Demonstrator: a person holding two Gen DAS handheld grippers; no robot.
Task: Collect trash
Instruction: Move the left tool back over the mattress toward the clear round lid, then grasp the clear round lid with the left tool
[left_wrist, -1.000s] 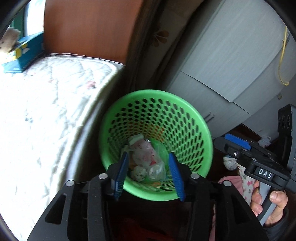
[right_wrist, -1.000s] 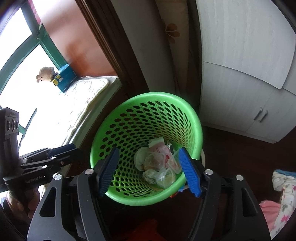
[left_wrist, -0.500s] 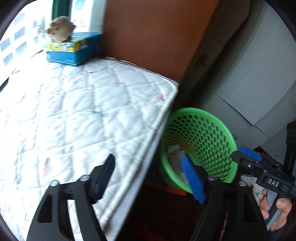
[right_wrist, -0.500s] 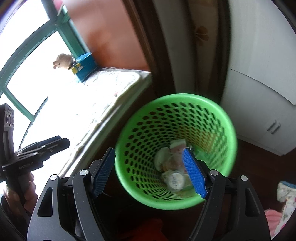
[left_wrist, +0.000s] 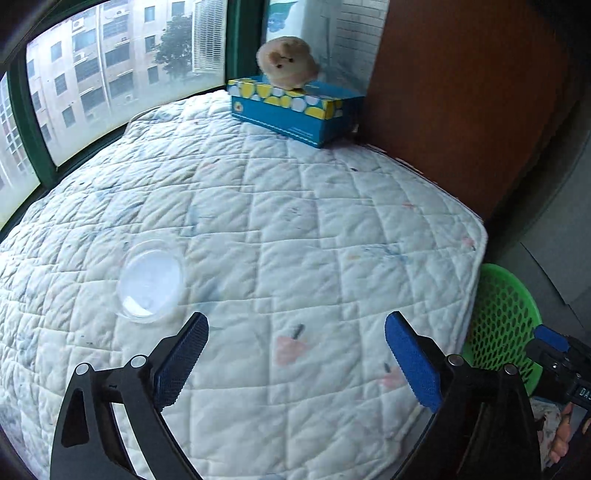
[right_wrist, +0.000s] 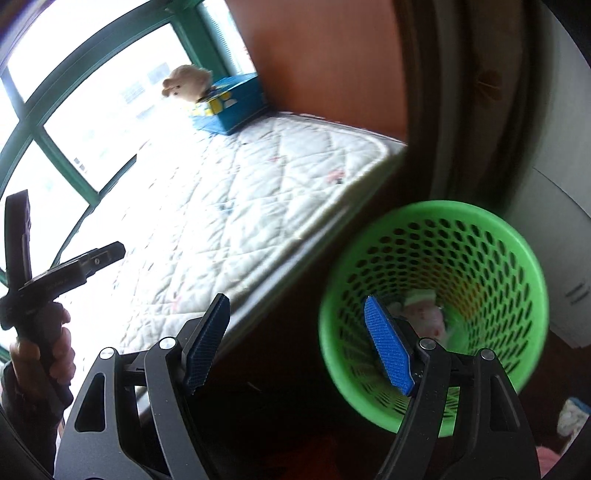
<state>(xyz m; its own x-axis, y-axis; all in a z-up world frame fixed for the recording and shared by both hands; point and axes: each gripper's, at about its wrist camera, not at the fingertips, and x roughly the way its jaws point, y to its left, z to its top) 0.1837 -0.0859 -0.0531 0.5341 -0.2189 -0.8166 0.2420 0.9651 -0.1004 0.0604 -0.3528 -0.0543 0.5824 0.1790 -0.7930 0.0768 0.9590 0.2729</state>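
Left wrist view looks steeply down, close over the white quilted mattress (left_wrist: 295, 221); right wrist view faces the round green perforated plastic basket (right_wrist: 443, 221) at 3 o'clock; both share mattress and basket.

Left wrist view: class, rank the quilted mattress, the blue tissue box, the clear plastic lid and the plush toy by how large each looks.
1. Quilted mattress, filling most of the view.
2. Blue tissue box.
3. Clear plastic lid and plush toy: look alike; the lid lies nearer the camera, so unranked.
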